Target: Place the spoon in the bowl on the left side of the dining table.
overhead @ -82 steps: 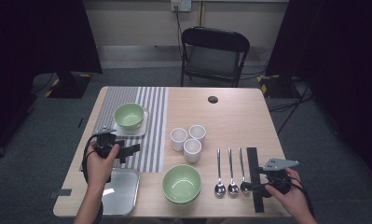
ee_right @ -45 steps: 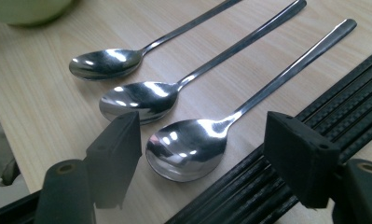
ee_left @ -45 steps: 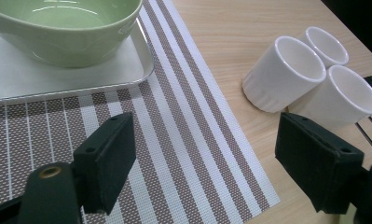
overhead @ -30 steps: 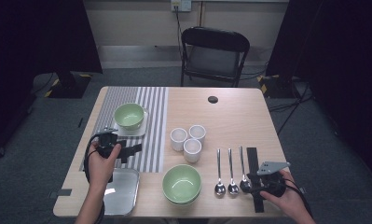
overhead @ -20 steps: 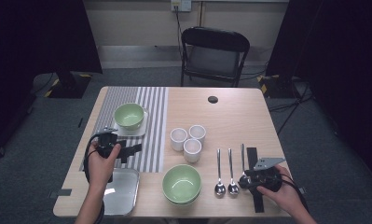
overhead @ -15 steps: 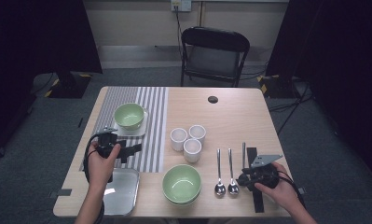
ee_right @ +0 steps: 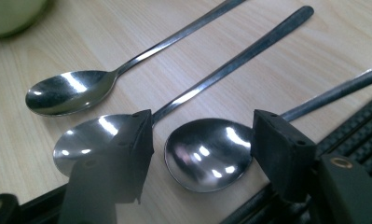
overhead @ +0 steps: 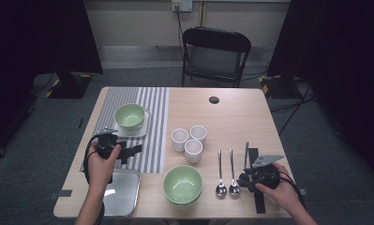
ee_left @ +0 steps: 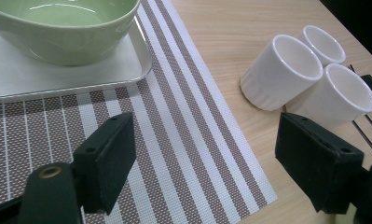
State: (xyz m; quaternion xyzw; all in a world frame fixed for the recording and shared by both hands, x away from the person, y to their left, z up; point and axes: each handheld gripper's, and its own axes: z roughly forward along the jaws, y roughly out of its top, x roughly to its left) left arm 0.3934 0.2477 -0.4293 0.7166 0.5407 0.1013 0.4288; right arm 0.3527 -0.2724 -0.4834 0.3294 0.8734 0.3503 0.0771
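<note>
High view looking down over the table [overhead: 231, 117], gripper views close and low, sharing cups [ee_left: 279, 70] and spoons [ee_right: 207, 154]

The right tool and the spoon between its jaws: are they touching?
Apart. In the right gripper view, the right tool straddles the spoon's bowl, with a visible gap at the left jaw; the right jaw looks close.

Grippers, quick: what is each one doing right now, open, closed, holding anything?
Left gripper: open, holding nothing, above the striped mat.
Right gripper: open, jaws just opening, either side of a spoon's bowl, not gripping it.

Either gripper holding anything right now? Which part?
Nothing held. Right gripper straddles the bowl of the rightmost steel spoon, pads not touching it. Left gripper is open over the striped placemat.
</note>
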